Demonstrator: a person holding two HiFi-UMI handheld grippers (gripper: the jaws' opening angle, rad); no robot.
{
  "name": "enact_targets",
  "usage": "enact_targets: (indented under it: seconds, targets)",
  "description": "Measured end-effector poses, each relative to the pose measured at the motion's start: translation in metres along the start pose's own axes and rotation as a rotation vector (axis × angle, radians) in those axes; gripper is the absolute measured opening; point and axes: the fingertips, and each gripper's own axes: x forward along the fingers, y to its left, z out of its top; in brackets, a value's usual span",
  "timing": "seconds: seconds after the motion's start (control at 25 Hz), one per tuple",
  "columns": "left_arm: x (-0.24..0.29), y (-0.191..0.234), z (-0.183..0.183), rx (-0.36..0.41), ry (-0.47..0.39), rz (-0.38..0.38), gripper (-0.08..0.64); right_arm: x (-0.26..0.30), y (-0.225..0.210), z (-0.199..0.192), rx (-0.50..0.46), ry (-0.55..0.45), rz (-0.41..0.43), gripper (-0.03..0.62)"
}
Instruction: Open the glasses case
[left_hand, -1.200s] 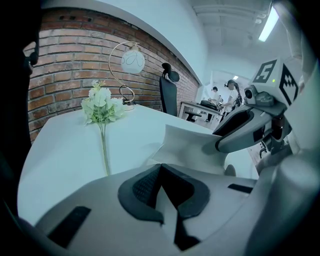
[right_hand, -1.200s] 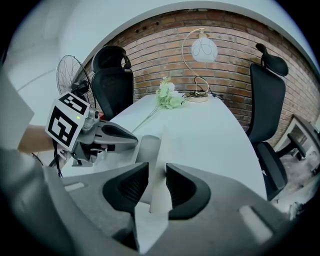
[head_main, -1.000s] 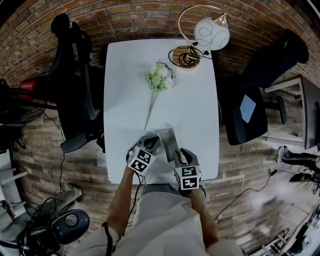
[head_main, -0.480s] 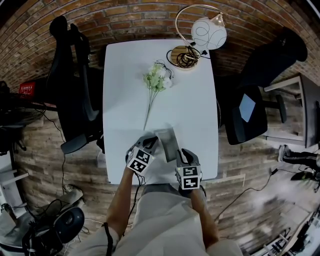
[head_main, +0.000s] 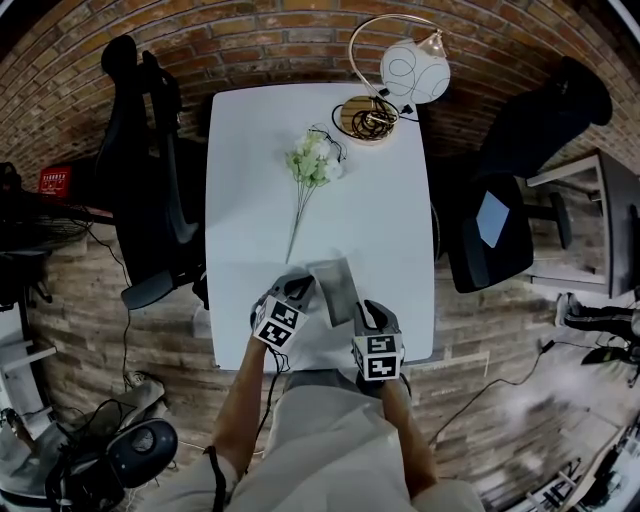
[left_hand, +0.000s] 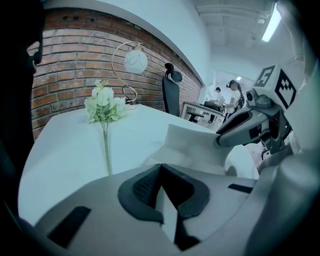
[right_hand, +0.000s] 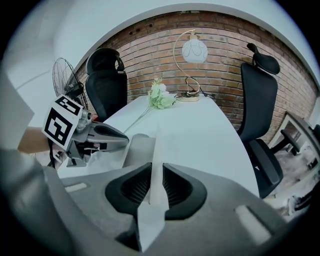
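Note:
A flat grey glasses case lies near the front edge of the white table, one flap raised. My left gripper holds its left side; in the left gripper view, the left gripper is shut on a thin pale edge of the case. My right gripper holds the right side. In the right gripper view, the right gripper has its pads pressed on the upright thin flap of the case. Each gripper sees the other: right gripper, left gripper.
A spray of pale artificial flowers lies mid-table, its stem pointing toward the case. A gold lamp with a white globe stands at the far edge. Black office chairs flank the table. Brick floor all round.

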Motion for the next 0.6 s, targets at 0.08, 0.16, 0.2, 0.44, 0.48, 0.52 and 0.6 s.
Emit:
enact_targets:
  seconds: [0.08,0.16,0.2,0.44,0.48,0.52,0.6]
  targets:
    - [0.000,0.000,0.000,-0.003,0.000,0.004,0.005,0.000,0.000,-0.001,-0.004,-0.001,0.000,0.072]
    - [-0.001,0.000,0.000,-0.006,-0.001,0.011,0.005,-0.002,0.002,0.002,-0.009,-0.011,0.005,0.072]
    - [-0.001,0.000,0.000,-0.008,-0.004,0.017,0.004,-0.004,0.003,0.005,-0.011,-0.023,0.011,0.072]
    - [-0.014,0.002,0.017,-0.038,-0.099,0.073,0.004,-0.023,0.011,0.032,-0.081,-0.141,0.027,0.072]
    - [-0.018,0.001,0.022,-0.042,-0.116,0.077,0.005,-0.026,0.011,0.037,-0.092,-0.166,0.029,0.072]
    - [-0.022,0.001,0.028,-0.045,-0.133,0.082,0.003,-0.030,0.012,0.042,-0.103,-0.190,0.033,0.072]
    - [-0.032,0.002,0.039,-0.049,-0.168,0.098,0.003,-0.037,0.013,0.054,-0.125,-0.236,0.037,0.072]
